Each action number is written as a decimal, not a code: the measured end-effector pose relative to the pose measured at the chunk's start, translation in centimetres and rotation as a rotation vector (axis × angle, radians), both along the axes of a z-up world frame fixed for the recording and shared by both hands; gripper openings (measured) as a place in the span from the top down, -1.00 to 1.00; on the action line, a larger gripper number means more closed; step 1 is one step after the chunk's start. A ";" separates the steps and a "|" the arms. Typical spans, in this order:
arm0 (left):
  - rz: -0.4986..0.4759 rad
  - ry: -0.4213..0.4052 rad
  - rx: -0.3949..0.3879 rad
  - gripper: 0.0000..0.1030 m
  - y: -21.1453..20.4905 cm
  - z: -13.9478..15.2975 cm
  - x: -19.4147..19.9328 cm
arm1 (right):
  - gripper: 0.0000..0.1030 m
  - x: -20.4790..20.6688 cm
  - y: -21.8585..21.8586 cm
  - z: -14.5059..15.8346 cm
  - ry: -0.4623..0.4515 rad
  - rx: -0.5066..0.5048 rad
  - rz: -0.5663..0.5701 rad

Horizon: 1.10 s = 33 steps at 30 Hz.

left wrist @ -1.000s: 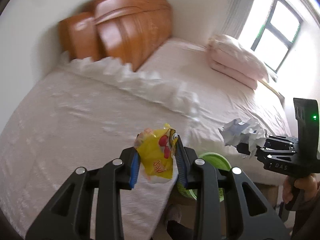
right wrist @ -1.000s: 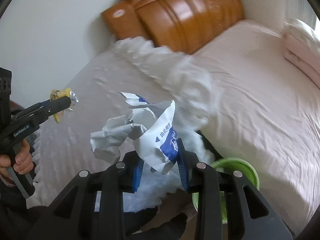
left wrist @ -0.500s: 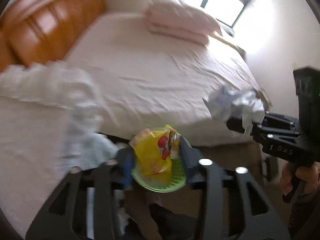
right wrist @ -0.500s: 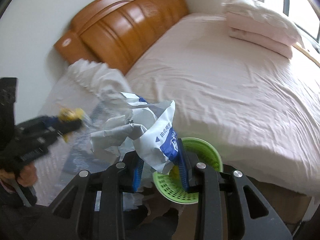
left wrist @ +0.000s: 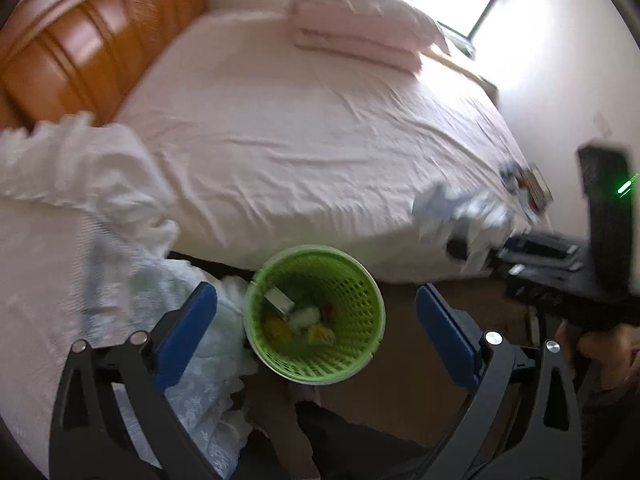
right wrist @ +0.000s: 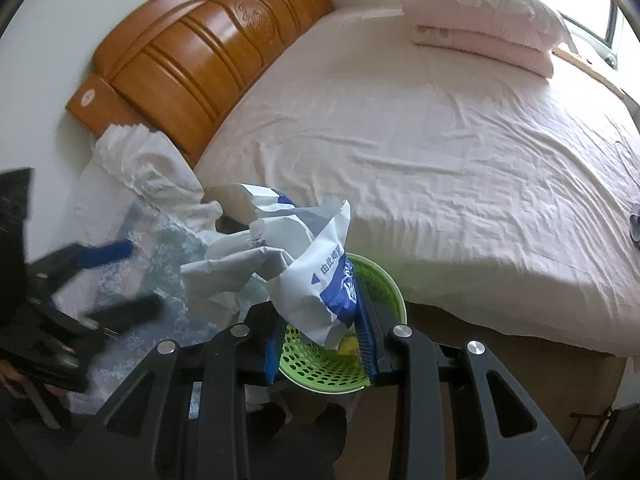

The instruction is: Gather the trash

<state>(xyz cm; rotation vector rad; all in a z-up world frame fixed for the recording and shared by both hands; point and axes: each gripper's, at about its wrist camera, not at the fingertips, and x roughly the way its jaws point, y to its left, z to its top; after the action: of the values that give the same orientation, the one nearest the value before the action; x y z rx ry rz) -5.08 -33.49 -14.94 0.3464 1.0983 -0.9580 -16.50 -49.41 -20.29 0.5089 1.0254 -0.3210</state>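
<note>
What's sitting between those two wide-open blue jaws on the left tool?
Nothing is held; in the left wrist view the green basket shows below the gap, with trash inside.

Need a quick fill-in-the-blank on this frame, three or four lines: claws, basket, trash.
1. The left claw is ____, with nothing between its blue pads.
2. The right claw is shut on a crumpled white-and-blue ____.
3. The perforated plastic waste basket on the floor is ____ in colour.
4. A yellow wrapper lies ____ the basket.

Missing words: open; paper bag; green; inside
</note>
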 end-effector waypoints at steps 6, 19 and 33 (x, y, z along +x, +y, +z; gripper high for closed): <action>0.087 -0.057 0.003 -0.85 3.9 2.0 0.3 | 0.37 1.7 0.7 -3.5 0.058 0.051 0.031; 0.238 -0.098 0.010 -0.85 9.8 3.3 1.7 | -0.75 5.3 5.3 -8.7 0.243 0.000 0.056; 0.690 -0.289 0.007 -0.85 25.2 11.4 4.4 | -0.95 11.0 18.6 9.7 -0.046 -0.174 0.323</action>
<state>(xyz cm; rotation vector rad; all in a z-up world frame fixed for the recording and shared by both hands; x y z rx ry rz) -0.65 -8.31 -3.55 0.0873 0.8613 -0.2788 -5.45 -30.85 -10.55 0.1880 1.0061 -0.1090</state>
